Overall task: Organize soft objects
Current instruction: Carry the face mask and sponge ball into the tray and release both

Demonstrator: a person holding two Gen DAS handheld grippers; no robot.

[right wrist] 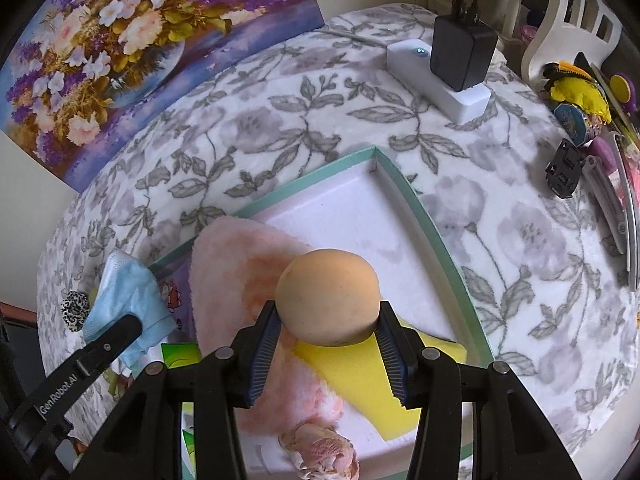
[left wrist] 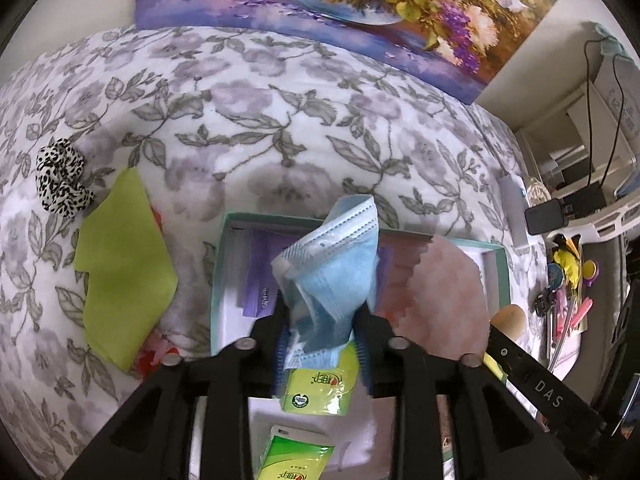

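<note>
At the centre of the left wrist view, a crumpled blue face mask (left wrist: 332,264) is seen between the fingers of the left gripper (left wrist: 320,344), which stand narrowly apart; whether the pads still press on it cannot be told. Below it lies a shallow box with a teal rim (left wrist: 502,276), set on a bed cover (left wrist: 240,92) printed with grey flowers. Inside the box are seen a pink fluffy cloth (left wrist: 436,280) at centre right and green tissue packs (left wrist: 320,384) at the lower centre. At the left of the frame a lime green cloth (left wrist: 124,272) and a leopard-print scrunchie (left wrist: 60,182) lie on the cover, outside the box. At the lower centre of the right wrist view, a peach sponge ball (right wrist: 328,296) is clamped in the right gripper (right wrist: 326,356), above a yellow sponge (right wrist: 360,380) in the box.
</note>
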